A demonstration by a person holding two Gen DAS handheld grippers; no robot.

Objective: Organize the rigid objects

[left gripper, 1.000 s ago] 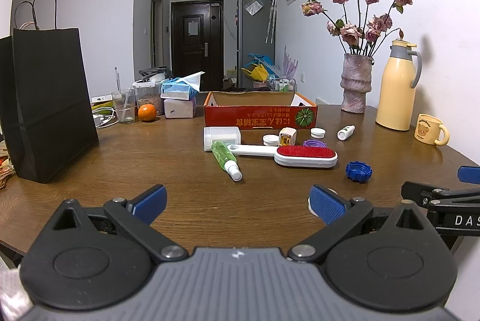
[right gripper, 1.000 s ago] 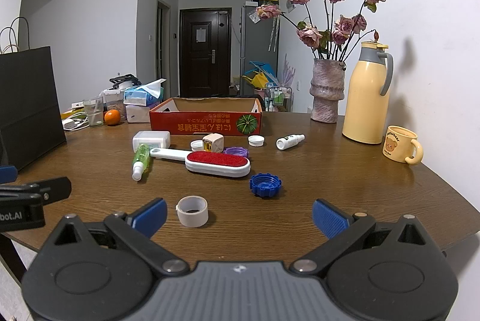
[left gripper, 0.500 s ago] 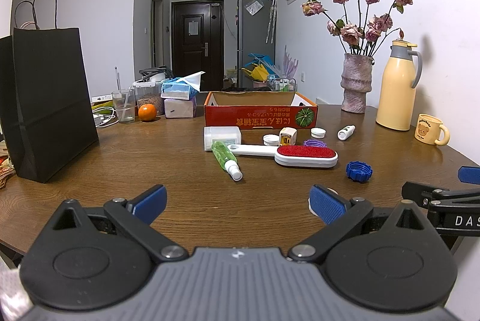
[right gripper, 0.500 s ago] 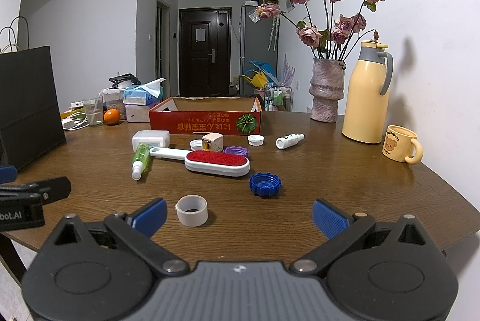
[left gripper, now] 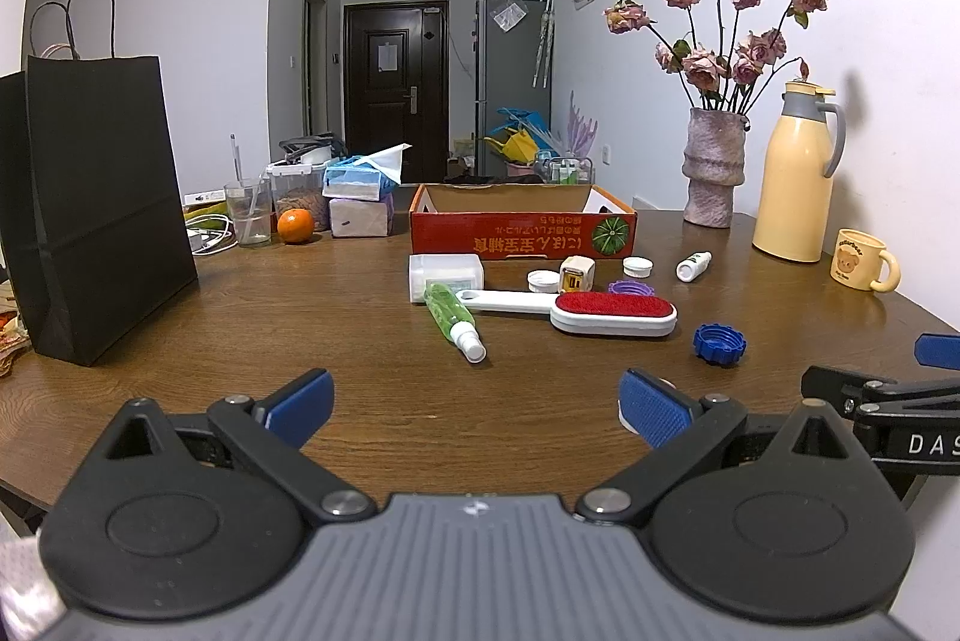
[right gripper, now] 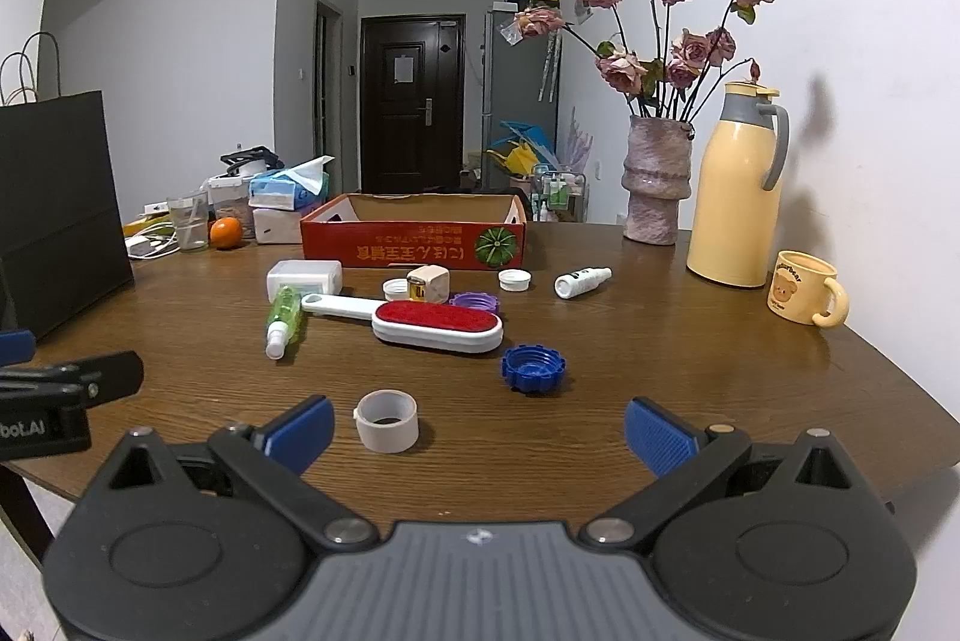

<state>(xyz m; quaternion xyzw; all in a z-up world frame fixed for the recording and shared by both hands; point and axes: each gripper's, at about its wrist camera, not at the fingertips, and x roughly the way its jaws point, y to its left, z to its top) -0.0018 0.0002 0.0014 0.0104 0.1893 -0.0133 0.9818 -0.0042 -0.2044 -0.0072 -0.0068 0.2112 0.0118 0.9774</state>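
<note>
Left gripper (left gripper: pixel 474 404) and right gripper (right gripper: pixel 477 431) both spread wide, empty, at near table (right gripper: pixel 660 359) edge. Tape roll (right gripper: pixel 386 420) nearest, lint brush (right gripper: pixel 435 323) mid-table, red box (right gripper: pixel 414 240) far; its contents hidden, possibly empty.

We are seeing a grained wooden worktop (right gripper: pixel 660 371) shining softly, a glossy plastic blue cap (right gripper: pixel 533 368), a matt cardboard box (right gripper: pixel 414 239) and a rough stone-like vase (right gripper: pixel 657 179).

Bare brown wooden table (right gripper: pixel 660 371) near edge, white tape roll (right gripper: pixel 386 420) and blue ridged cap (right gripper: pixel 533 368) ahead, clutter before red cardboard box (right gripper: pixel 414 238)
</note>
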